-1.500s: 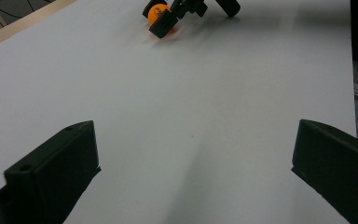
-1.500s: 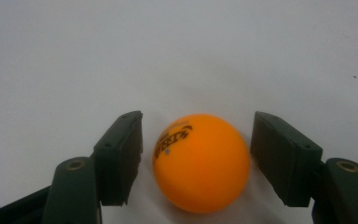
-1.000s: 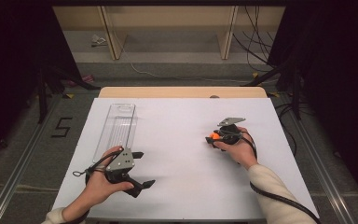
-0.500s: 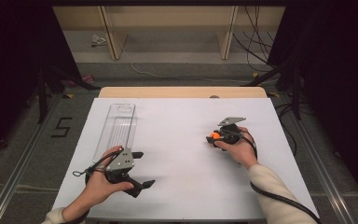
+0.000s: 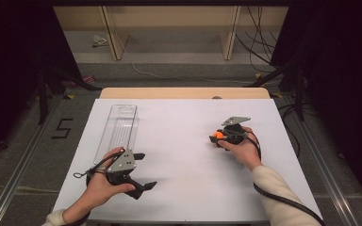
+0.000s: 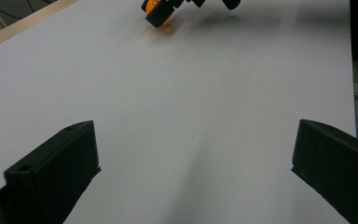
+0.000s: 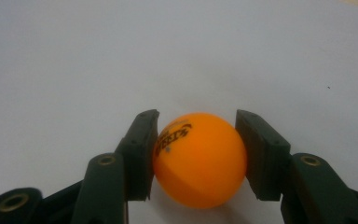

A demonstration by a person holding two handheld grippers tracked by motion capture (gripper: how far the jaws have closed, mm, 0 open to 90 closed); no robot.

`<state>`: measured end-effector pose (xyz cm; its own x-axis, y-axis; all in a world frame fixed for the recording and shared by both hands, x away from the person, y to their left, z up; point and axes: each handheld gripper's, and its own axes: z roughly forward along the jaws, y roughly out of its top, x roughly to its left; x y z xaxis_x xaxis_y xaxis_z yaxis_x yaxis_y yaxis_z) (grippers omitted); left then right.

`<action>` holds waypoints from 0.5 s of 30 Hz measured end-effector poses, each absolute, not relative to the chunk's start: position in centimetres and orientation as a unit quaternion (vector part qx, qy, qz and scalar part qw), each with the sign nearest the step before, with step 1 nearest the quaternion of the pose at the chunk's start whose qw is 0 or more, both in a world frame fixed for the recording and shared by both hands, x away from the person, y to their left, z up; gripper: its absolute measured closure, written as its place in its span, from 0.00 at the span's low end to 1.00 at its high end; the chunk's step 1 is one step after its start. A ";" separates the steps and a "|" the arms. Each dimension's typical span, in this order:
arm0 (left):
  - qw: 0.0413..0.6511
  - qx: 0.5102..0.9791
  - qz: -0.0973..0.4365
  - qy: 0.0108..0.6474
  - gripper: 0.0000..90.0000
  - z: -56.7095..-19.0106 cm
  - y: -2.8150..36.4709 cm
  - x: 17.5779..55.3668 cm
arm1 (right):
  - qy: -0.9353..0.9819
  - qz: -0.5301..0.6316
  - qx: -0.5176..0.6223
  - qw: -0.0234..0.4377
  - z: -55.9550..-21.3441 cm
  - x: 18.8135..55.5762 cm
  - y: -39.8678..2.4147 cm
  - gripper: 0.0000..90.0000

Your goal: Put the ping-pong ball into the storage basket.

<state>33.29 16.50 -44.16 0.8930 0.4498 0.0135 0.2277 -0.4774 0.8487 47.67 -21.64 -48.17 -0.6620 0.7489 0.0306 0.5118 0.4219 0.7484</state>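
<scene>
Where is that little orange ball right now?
The orange ball sits clamped between the jaws of the right gripper, on the right half of the white table in the high view, well away from the clear tray at the left.

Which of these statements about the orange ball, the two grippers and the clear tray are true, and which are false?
1. The right gripper is shut on the orange ball. True.
2. The left gripper holds the ball. False: its jaws are open, with nothing between them.
3. The clear tray lies on the left part of the table. True.
4. The ball lies inside the tray. False: it is far from it, in the right gripper.
</scene>
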 end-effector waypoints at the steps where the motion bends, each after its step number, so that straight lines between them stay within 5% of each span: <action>1: 0.471 0.851 0.118 0.199 0.00 -44.2 16.5 33.3 | 0.828 0.381 0.380 0.157 -48.1 47.7 -21.6 0.57; 15: 0.471 0.851 0.118 0.199 0.00 -44.1 16.5 33.3 | 0.827 0.389 0.374 0.160 -47.4 47.5 -21.4 0.57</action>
